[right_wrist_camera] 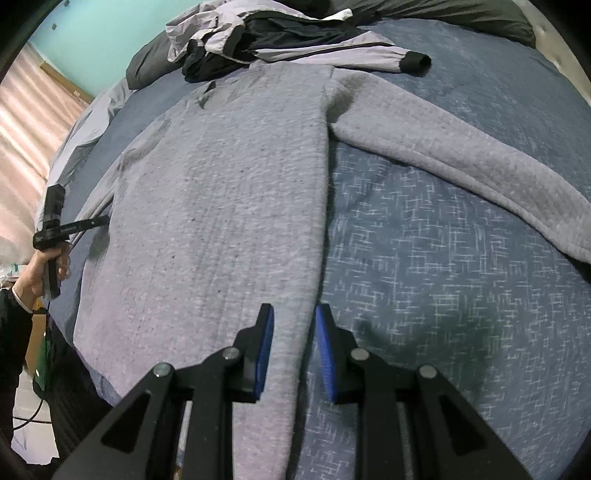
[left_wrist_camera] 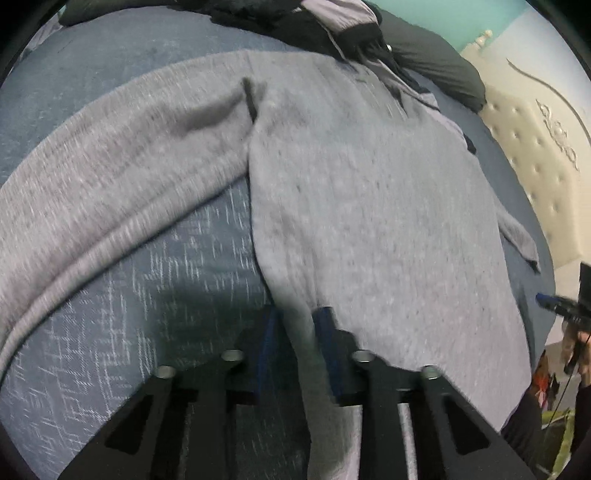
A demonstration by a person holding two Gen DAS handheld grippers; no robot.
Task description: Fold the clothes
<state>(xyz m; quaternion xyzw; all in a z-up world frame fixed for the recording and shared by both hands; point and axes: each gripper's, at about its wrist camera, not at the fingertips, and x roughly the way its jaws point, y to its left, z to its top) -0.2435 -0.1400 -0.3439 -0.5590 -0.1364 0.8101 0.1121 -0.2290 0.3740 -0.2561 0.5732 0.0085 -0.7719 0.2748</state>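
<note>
Both of your tools, left tool (left_wrist_camera: 293, 328) and right tool (right_wrist_camera: 293, 328), straddle the grey sweater's (right_wrist_camera: 221, 184) side edge, jaws parted, nothing pinched; it lies flat on the bed (right_wrist_camera: 443, 277), sleeve (right_wrist_camera: 461, 166) toward 2 o'clock, folds unmade.

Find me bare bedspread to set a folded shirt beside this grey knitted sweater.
Widest free patch: the blue patterned bedspread wedge between the body of the grey knitted sweater and its outstretched sleeve. More lies beyond the sleeve. Crowded: the far end, under the lilac-and-black jacket and dark pillows.
</note>
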